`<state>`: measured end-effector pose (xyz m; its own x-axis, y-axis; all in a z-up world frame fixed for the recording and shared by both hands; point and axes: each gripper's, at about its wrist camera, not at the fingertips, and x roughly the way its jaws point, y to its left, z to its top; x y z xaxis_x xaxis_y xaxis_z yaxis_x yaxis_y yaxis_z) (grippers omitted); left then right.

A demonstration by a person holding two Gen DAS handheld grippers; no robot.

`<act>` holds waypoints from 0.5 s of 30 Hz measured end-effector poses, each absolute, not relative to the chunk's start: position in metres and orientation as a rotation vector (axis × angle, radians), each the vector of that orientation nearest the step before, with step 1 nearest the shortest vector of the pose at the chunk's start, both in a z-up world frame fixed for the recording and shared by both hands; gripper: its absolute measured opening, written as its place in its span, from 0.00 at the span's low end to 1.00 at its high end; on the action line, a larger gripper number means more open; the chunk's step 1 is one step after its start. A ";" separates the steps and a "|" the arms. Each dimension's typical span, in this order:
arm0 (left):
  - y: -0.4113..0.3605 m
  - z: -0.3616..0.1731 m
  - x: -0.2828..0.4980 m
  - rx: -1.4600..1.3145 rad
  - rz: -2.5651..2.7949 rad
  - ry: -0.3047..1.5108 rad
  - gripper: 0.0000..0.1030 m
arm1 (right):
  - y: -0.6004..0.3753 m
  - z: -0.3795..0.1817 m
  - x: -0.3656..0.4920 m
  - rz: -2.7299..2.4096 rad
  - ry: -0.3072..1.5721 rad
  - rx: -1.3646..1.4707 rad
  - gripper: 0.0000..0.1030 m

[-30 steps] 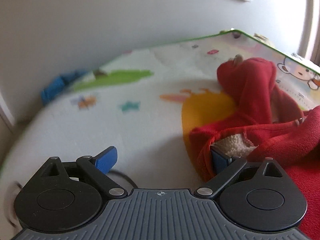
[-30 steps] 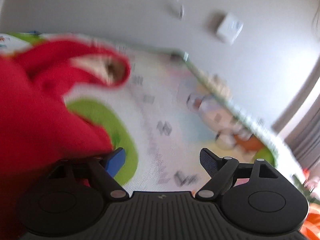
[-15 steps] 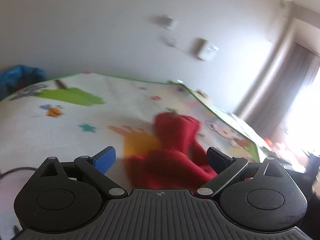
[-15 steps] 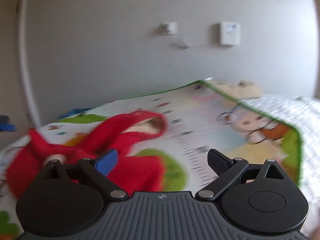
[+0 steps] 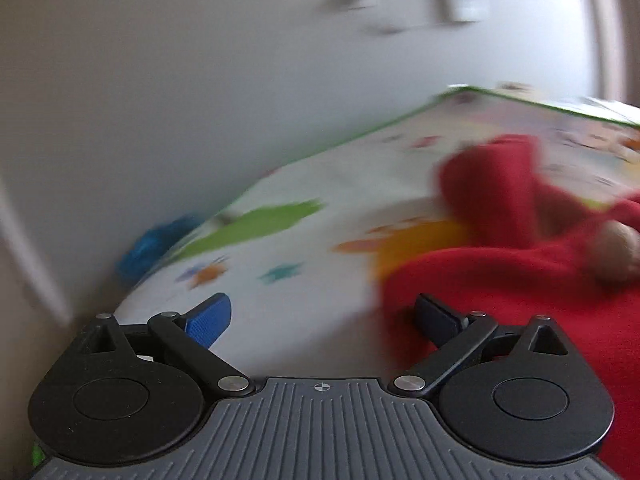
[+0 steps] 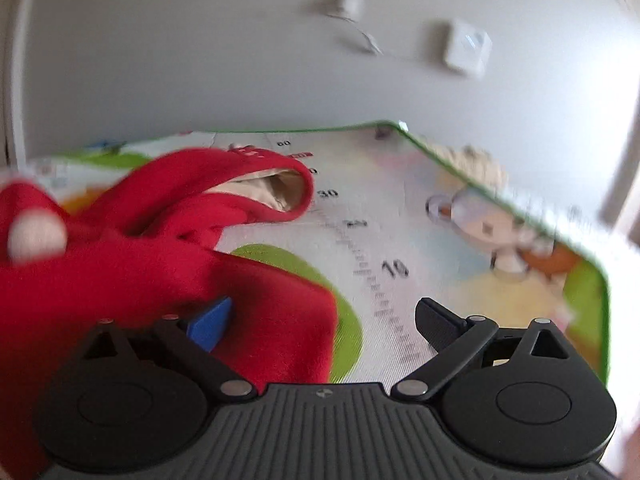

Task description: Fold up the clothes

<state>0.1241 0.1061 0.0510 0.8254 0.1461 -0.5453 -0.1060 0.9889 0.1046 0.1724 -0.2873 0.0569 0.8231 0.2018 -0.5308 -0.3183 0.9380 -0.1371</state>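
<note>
A: Where was the red fleece garment?

B: It lay rumpled on the play mat, toward the mat's left half in the right wrist view. Its hood, lined in cream, reached toward the printed number scale near the mat's middle. In the left wrist view the same garment covered the mat's right part, over a yellow patch of the print.

A: And the grippers?

B: The left gripper had its fingers spread wide apart, holding nothing. Its right finger showed against the red cloth at the garment's near edge; whether it touched, I could not tell through the blur. The right gripper was likewise spread, with nothing between the fingers. Its blue-padded finger showed against the garment, its other finger over the bare mat.

A: Anything else around the mat?

B: A white wall box with a cable hung on the wall behind the mat's far edge, and something blue lay beside the mat's left edge.
</note>
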 end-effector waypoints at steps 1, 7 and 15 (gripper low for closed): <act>0.120 0.052 0.123 0.005 0.145 0.596 0.97 | -0.294 0.062 0.171 0.306 0.550 -0.160 0.94; 0.155 0.049 0.116 -0.465 -0.256 0.633 0.97 | -0.328 0.066 0.179 0.438 0.654 0.199 0.80; 0.093 0.042 0.116 -0.268 -0.279 0.640 0.58 | -0.321 0.060 0.161 0.488 0.662 0.224 0.39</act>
